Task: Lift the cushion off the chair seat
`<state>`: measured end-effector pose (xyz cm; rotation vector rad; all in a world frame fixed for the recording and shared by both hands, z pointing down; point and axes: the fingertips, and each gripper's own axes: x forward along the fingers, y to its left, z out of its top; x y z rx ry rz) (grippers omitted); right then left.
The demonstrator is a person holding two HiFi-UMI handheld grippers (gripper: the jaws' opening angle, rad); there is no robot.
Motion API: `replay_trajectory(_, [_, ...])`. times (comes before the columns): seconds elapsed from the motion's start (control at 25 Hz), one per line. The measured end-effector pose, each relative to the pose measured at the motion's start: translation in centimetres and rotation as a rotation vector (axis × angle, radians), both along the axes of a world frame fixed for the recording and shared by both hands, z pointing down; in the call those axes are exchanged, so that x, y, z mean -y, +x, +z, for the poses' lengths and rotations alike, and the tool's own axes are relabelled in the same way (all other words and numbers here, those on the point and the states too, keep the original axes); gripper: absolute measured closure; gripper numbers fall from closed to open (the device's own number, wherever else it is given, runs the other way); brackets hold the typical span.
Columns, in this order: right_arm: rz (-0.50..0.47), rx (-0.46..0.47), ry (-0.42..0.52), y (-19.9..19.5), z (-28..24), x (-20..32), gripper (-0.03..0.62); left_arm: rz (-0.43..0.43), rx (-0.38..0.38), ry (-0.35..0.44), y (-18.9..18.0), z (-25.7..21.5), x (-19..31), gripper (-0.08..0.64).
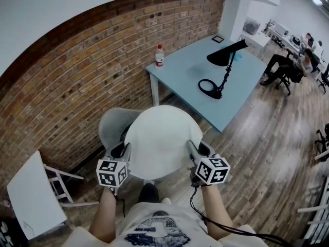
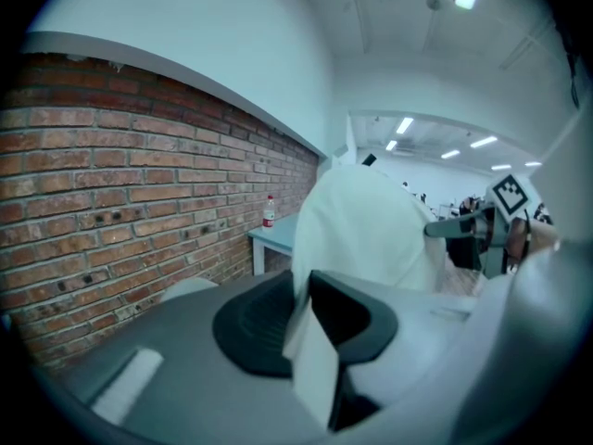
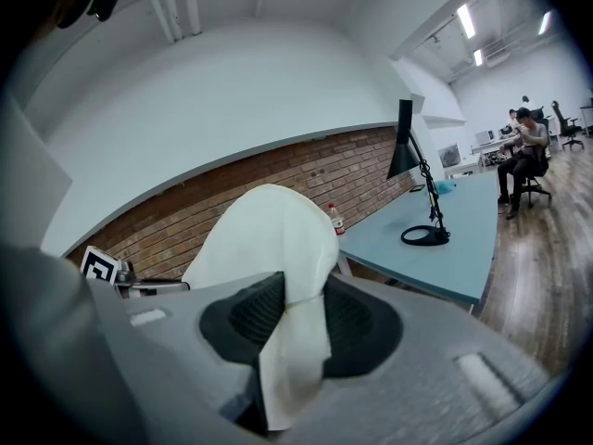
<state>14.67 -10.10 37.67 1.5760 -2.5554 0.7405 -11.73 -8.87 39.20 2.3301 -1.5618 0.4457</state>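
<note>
Colours noted: cushion (image 1: 159, 140) plain white; chair (image 1: 113, 123) pale grey. Wall (image 1: 77, 71) red-brown brick, light mortar lines. Table (image 1: 190, 68) pale blue, lamp (image 1: 223, 60) black. Floor (image 1: 257, 138) brown wood-grain. Cubes on my left gripper (image 1: 126, 149) and right gripper (image 1: 191, 147): black-and-white square markers.

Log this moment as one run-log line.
left hand-held gripper: shut on cushion edge | right hand-held gripper: shut on opposite edge | cushion: held up over grey chair

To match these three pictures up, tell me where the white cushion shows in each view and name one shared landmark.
Head view: white cushion centre, just below the middle, in front of the grey chair.
Left gripper view: white cushion centre, rising from between the jaws.
Right gripper view: white cushion left of centre, rising from between the jaws.
Shared landmark: bottle on the blue table.
</note>
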Motion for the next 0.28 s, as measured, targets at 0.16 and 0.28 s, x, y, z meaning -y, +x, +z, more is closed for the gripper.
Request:
replay_trajectory(0.16, [-0.003,-0.004,-0.003,-0.05,0.17,-0.08,0.478,0.001,-0.004,-0.005,-0.02,0.25,-0.22,0.506])
replay_trajectory(0.28, [-0.006,-0.006,-0.001,-0.26,0.26,0.16,0.478,0.001,-0.004,-0.007,-0.23,0.42,-0.08,0.506])
